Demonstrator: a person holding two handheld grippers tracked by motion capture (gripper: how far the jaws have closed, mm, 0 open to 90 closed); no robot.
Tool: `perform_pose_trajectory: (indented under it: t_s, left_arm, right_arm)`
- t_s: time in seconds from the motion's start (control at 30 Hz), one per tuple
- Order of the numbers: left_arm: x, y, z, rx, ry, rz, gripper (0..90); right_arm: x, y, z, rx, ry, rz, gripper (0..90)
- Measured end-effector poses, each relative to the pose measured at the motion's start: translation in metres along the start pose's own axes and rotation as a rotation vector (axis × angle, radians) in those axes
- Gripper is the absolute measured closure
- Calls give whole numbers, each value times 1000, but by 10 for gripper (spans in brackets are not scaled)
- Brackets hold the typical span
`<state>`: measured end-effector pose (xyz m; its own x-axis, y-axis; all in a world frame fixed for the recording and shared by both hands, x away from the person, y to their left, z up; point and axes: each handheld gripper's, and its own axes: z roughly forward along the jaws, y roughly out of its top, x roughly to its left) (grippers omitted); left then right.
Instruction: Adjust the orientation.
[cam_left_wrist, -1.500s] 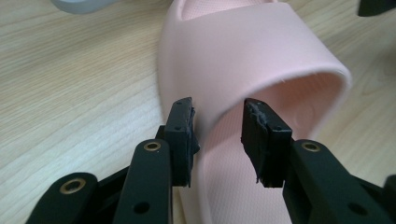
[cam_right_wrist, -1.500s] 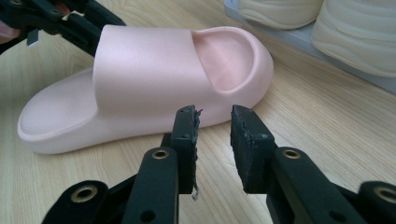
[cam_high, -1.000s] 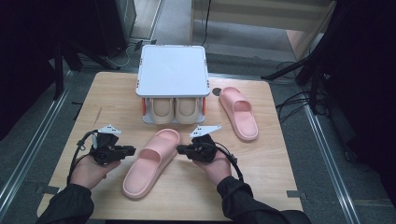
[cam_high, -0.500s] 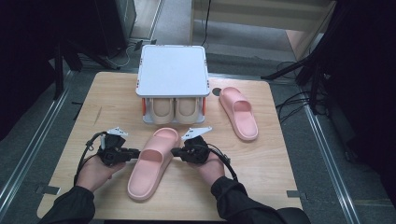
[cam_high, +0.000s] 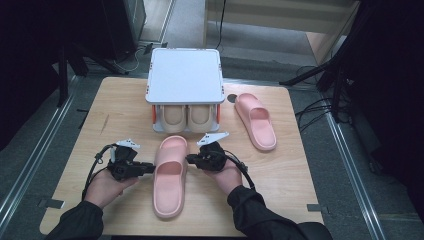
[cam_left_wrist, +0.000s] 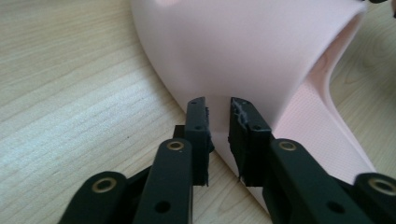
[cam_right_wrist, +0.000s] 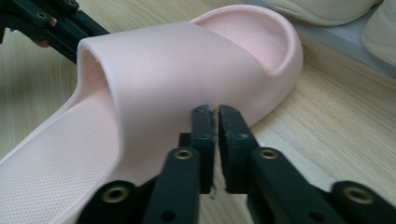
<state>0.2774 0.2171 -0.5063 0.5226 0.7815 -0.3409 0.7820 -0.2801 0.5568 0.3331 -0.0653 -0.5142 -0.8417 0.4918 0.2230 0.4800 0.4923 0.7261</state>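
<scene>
I've got the pink slipper (cam_high: 170, 175) lying in the near middle of the tabletop (cam_high: 120, 115), long axis running away from me, toe toward the grey shoe rack (cam_high: 184, 75) and heel toward my edge. The rack already holds a beige pair (cam_high: 186, 116) in its lower bay, and the other pink slipper (cam_high: 256, 120) sits well apart to the right of it.

The relation that matters: my two grippers face each other across the slipper's width, square to its long axis, at the strap. The left gripper (cam_high: 146, 169) comes in from the left side, the right gripper (cam_high: 192, 159) from the right, each about equally near.

In the left gripper view, the fingers (cam_left_wrist: 198, 123) stand a narrow gap apart with the slipper's edge (cam_left_wrist: 243, 60) running between them; they have just been opening, and I can't tell whether the pads still bite. In the right gripper view, the fingers (cam_right_wrist: 203, 126) are almost together with only a slit between, tips right at the side of the strap (cam_right_wrist: 187, 60); they too have just eased wider, and I see nothing clearly pinched.

My guess is the slipper now rests on the tabletop by itself, roughly lined up with the rack, so the next push goes straight along its axis
</scene>
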Motion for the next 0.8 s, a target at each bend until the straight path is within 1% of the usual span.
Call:
perform_pose_trajectory:
  t_s: [0.03,0.07,0.1,0.13,0.17,0.23,0.3,0.33,0.43,0.47,0.53,0.57,0.63,0.73,0.8]
  left_arm:
    - [0,0,-2,-9,-2,4,751]
    - [1,0,-8,-34,5,4,746]
    - [1,0,-8,-34,5,4,738]
    - [3,0,-13,-49,26,8,735]
    - [4,0,-15,-55,30,7,727]
    - [6,1,-17,-58,26,-9,706]
    - [8,1,-19,-58,25,-14,680]
    - [9,1,-20,-65,27,-19,662]
    - [11,0,-21,-70,27,-24,623]
    - [13,0,-23,-66,32,-24,616]
    - [15,-1,-24,-72,34,-28,607]
    - [16,0,-25,-79,32,-31,596]
    - [18,0,-26,-81,33,-33,585]
    - [21,0,-25,-73,28,-39,553]
    - [22,0,-24,-64,27,-29,528]
  right_arm:
    - [-1,0,-1,-4,-4,-5,842]
    - [-2,1,-3,-7,-7,-4,842]
    - [-3,2,-5,-11,-7,-2,842]
    - [-4,2,-7,-14,-13,-1,842]
    - [-5,3,-9,-19,-13,-2,836]
    - [-6,4,-12,-26,-11,5,814]
    - [-7,4,-15,-27,-13,6,788]
    - [-8,4,-17,-26,-13,-1,778]
    - [-9,5,-20,-29,-15,5,757]
    - [-9,6,-23,-41,-13,8,745]
    - [-10,6,-25,-45,-14,5,744]
    - [-11,5,-28,-37,-23,-2,744]
    - [-13,5,-32,-36,-25,0,744]
    - [-17,5,-40,-45,-33,3,735]
    - [-20,5,-45,-46,-47,4,730]
